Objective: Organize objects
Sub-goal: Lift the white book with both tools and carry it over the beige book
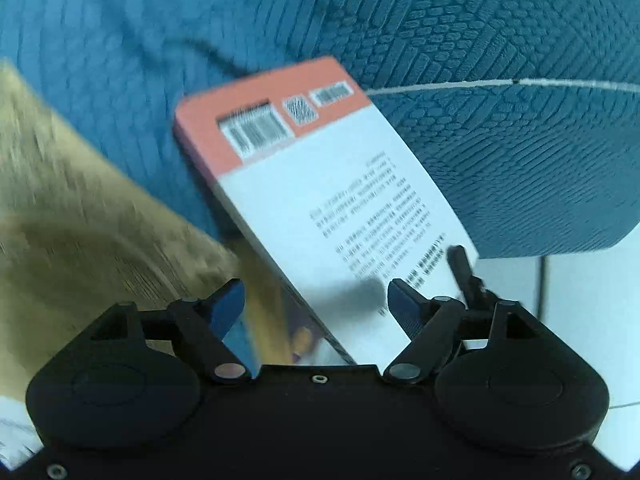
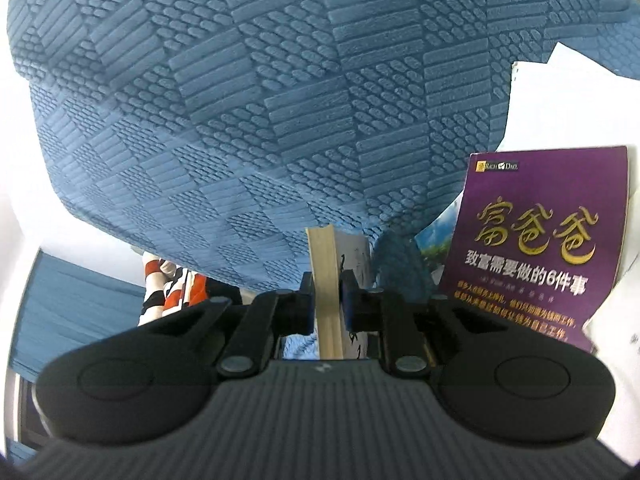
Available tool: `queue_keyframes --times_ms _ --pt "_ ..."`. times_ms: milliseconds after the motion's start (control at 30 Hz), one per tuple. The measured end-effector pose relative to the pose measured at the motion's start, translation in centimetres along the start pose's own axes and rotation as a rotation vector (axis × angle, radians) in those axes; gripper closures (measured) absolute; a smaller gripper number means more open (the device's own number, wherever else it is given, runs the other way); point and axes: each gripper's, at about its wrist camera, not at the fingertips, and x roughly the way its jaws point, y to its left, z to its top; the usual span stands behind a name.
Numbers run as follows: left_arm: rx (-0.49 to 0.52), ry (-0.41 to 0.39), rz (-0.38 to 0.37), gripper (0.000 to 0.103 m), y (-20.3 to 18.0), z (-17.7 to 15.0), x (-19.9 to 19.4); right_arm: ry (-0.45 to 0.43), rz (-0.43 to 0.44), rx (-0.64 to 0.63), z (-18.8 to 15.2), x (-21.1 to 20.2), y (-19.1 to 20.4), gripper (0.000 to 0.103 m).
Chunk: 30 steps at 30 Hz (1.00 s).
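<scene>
In the left wrist view we counted one book, lying tilted across the middle of the frame with its back cover up: a salmon band with one barcode and one square code at the upper end, white with small print below. Our left gripper had its two blue-padded fingers well apart, the book's lower end running between them with neither pad pressing it. A thin black rod lay against the book's lower right edge. Behind it we saw a blue textured mat, crossed by one pale line at the upper right, and a blurred wooden surface at the left of the frame.

In the right wrist view we counted two books. Our right gripper was clamped on one thin book, held upright by its page edge at the centre of the frame. One purple book with gold lettering stood at the right, leaning against white sheets. The same blue mat filled the upper frame, and one orange-and-white striped object, too small to name, sat at the lower left.
</scene>
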Motion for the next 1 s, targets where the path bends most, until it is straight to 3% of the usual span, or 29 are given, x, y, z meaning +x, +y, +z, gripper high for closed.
queue_keyframes --times_ms 200,300,367,433,633,767,1000 --pt "-0.118 0.046 -0.134 0.038 1.2 -1.0 0.8 -0.023 -0.026 0.028 -1.0 -0.6 0.8 0.087" --pt "-0.196 0.021 -0.202 0.039 1.9 -1.8 0.8 -0.035 -0.036 0.057 -1.3 -0.8 0.6 0.087" --pt "-0.263 0.037 -0.228 0.050 2.5 -2.1 1.3 -0.042 -0.040 0.077 -1.5 -0.8 0.4 0.087" --pt "-0.296 0.037 -0.238 0.054 2.9 -2.2 1.5 -0.049 -0.051 0.091 -1.7 -0.8 0.4 0.087" --pt "-0.230 -0.004 -0.201 0.067 1.7 -2.1 1.0 -0.063 -0.107 0.092 -1.9 -1.0 0.4 0.087" --pt "-0.167 -0.024 -0.170 0.069 1.2 -2.2 0.2 -0.048 -0.172 0.032 -2.0 -1.0 1.2 0.086" --pt "-0.009 -0.081 -0.092 0.068 -0.9 -1.8 -1.9 -0.034 -0.199 -0.093 -2.9 -0.9 3.0 0.083"
